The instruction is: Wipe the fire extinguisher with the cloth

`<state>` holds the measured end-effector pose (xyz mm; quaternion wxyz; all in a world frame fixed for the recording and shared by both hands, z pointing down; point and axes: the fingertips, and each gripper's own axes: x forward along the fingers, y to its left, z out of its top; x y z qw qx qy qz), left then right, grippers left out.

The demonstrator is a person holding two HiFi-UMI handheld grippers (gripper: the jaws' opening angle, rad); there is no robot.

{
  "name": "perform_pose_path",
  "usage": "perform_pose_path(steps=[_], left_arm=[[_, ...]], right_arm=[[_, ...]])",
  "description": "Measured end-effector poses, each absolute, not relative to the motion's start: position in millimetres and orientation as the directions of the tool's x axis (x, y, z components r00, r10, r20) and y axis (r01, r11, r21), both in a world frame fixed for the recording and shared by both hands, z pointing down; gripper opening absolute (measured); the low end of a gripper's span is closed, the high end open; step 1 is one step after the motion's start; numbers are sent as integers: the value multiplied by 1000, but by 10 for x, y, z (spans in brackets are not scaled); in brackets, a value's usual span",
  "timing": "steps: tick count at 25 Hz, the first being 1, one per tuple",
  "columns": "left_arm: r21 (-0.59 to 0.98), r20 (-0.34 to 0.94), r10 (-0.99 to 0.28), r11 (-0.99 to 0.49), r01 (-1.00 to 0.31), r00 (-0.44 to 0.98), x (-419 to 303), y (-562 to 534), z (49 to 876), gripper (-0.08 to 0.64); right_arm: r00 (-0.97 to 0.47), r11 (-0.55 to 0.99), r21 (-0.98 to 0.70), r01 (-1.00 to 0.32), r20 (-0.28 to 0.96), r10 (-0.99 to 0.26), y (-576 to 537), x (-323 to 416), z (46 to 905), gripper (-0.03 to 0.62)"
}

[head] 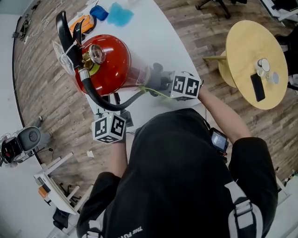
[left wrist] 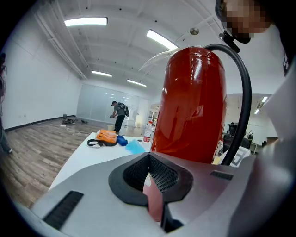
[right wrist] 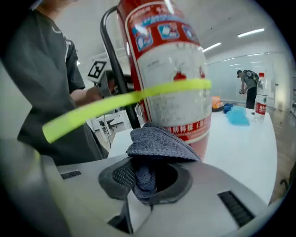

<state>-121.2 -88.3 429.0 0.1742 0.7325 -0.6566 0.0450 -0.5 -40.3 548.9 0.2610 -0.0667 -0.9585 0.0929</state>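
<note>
The red extinguisher (head: 111, 65) stands upright on the white bench (head: 153, 37), near the edge closest to the person, with its black hose (head: 100, 100) looping down the side that faces them. The right tool (right wrist: 143, 187) is clenched on a grey-blue cloth (right wrist: 157, 143); the cloth bunches between the jaws and folds out over them, and its front edge lies against the lower body of the extinguisher, at the red band under the white label. A yellow-green strip (right wrist: 125, 104) runs slantwise across the label just above the cloth (what it is fixed to does not show). The left tool (left wrist: 152, 185) sits low on the other side of the cylinder, close to the red wall and beside the hose, with its jaws closed together and nothing between them; whether it touches the extinguisher I cannot tell. Farther along the bench lie an orange bag (head: 81, 23) and a light blue bundle (head: 120, 14), well apart from the extinguisher, and a water bottle (right wrist: 261, 95) stands at the far end. A round yellow table (head: 256, 60) stands on the wooden floor to the right.
</note>
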Motion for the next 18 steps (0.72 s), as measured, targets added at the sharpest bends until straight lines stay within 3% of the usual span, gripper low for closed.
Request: perform_pose_path(steps=[4,12,18], left_arm=[[198,299,-943,-87,-976,144,-1195,-864,4327,21],[184,294,-944,-98,-978,150,-1158,-832,4284,21],[180,273,-946,-127,-975,174,-1050,-741,4172,21]], right_arm=[[-897,990,-124,59,428,108,-568,88,4838,75],[-936,969,222,-112,304,-178,-747,180,3141,75],[-991,987,91,-132,5,-133,-359,1,1865,75]])
